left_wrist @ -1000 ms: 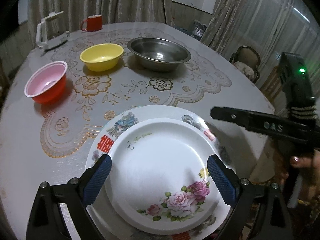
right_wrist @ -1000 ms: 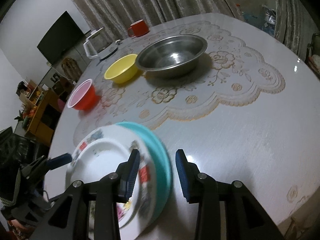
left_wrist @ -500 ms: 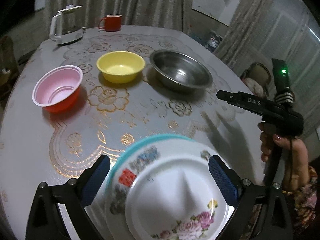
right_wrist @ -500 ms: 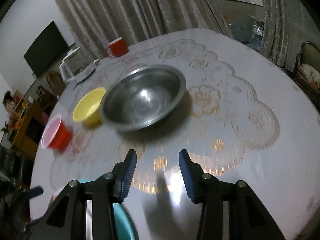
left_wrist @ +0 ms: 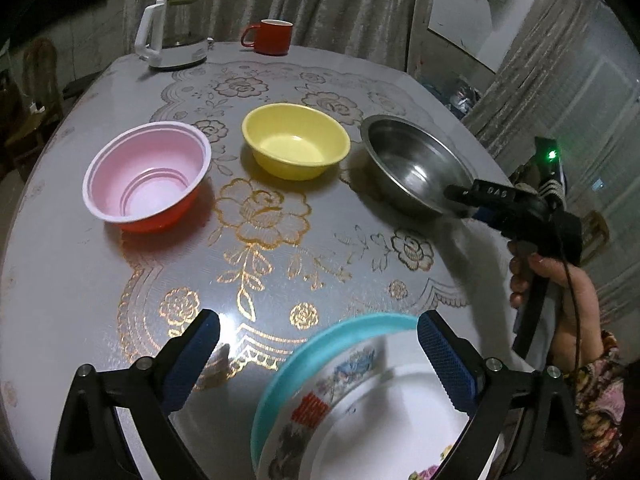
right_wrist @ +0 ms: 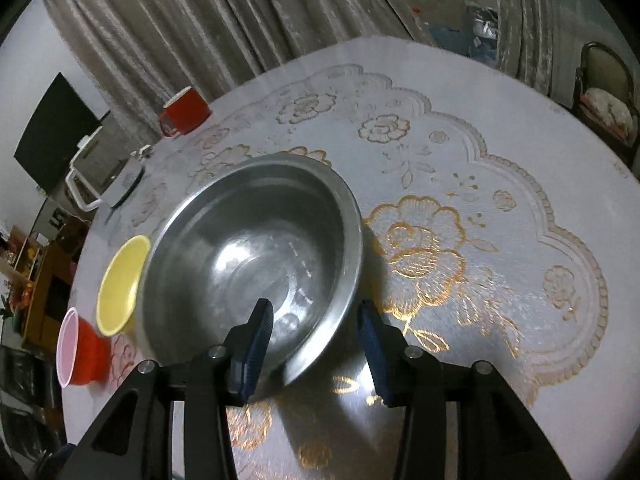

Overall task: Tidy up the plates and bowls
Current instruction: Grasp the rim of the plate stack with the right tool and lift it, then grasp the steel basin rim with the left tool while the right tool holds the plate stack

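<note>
Taking the yellow bowl (left_wrist: 296,140) as the landmark: to its left on the surface (left_wrist: 80,280) stands the pink-lined red bowl (left_wrist: 146,176), and to its right, just beside it, the steel bowl (left_wrist: 416,164). Nearer the camera than the yellow bowl, toward the right, lies the plate stack (left_wrist: 360,400), a teal plate under two flowered ones.

The left gripper (left_wrist: 318,360) has its jaws wide apart; the plate stack sits partly between them, and no pad seems to press on it. The right gripper (right_wrist: 316,344) has its jaws moderately apart and straddles the near rim of the steel bowl, one pad inside, one outside, not yet pressing.

The steel bowl is probably light, stiff and slippery, so I think the thin rim is the good place to take hold, with a firm pinch because it may swing or slide. The two plastic bowls look light and a little flexible. The plates look like ceramic or melamine, so breakable perhaps; they should be handled by the edge.
</note>
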